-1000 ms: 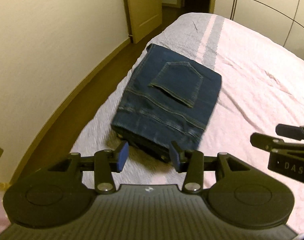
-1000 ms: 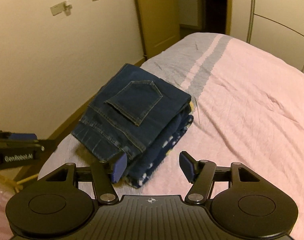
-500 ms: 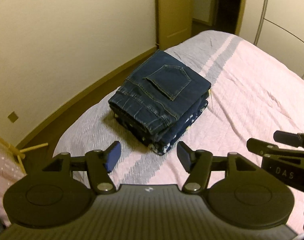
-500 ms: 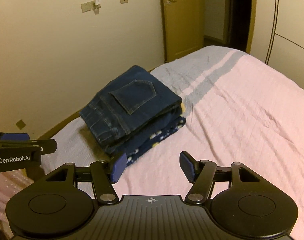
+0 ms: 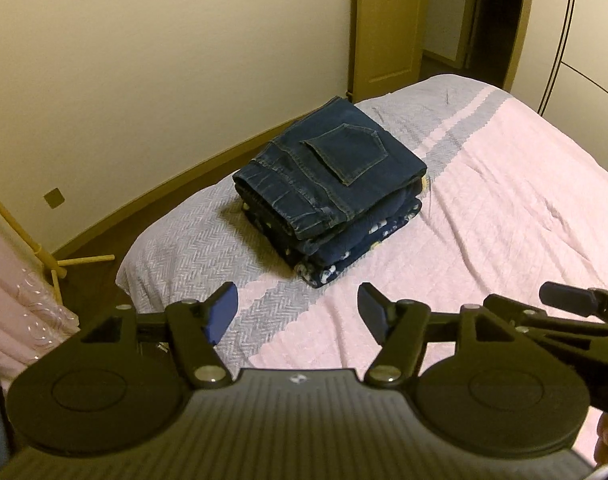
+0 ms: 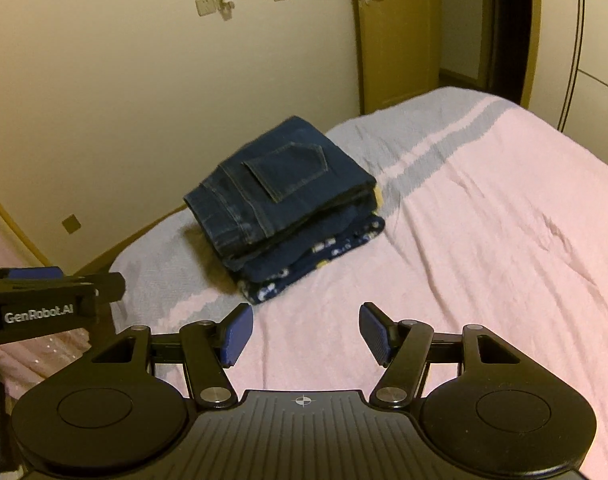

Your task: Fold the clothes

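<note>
Bed (image 5: pixel 504 208) with pink cover fills most of both views; a grey band (image 5: pixel 191 240) runs along its near-wall edge. Cream wall (image 5: pixel 143 80) behind, wooden door (image 5: pixel 384 28) at the far corner. Folded jeans (image 5: pixel 336 168) sit on top of a folded dark patterned garment (image 5: pixel 356 256) — a stack on the grey band, back pocket facing up. Left gripper (image 5: pixel 297 314): jaws opening, nothing between them, well short of the stack. Right gripper (image 6: pixel 301 334): jaws spread, empty — over bare pink cover.
</note>
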### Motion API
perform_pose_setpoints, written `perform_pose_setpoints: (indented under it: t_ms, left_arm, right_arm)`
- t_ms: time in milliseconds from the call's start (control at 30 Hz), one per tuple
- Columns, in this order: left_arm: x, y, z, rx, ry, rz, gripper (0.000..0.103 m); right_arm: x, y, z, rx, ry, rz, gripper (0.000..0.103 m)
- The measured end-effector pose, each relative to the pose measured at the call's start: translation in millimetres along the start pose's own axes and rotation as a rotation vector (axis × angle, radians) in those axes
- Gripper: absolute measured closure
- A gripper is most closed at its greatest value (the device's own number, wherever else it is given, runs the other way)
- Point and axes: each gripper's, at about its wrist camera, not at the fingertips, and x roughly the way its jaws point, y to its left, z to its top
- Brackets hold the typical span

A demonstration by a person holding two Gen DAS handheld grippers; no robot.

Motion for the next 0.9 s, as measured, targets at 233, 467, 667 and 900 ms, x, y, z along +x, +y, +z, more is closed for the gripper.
perform_pose_setpoints:
  t_ms: [233, 467, 667, 900]
  left_arm:
    - [1.0, -23.7, -2.9, -0.005, 0.008, 0.044, 0.039]
    - [0.9, -30.7, -5.9, -0.063, 0.016, 0.044, 0.039]
    - [4.1, -41.2, -9.8, -0.052, 0.035, 0.038, 0.039]
    - [11.3, -54.1, -14.5, -0.040, 0.062, 0.034, 0.039]
  right_arm:
    - [1.9, -20.9, -3.0, 0.021, 0.027, 0.018, 0.040]
    - [8.0, -35.7, -3.7, 0.026, 0.043, 0.022, 0.040]
    - [15.7, -48.1, -5.1, 0.021, 0.077, 0.029, 0.040]
    - [24.7, -57.5, -1.2, 0.001, 0.103, 0.025, 0.040]
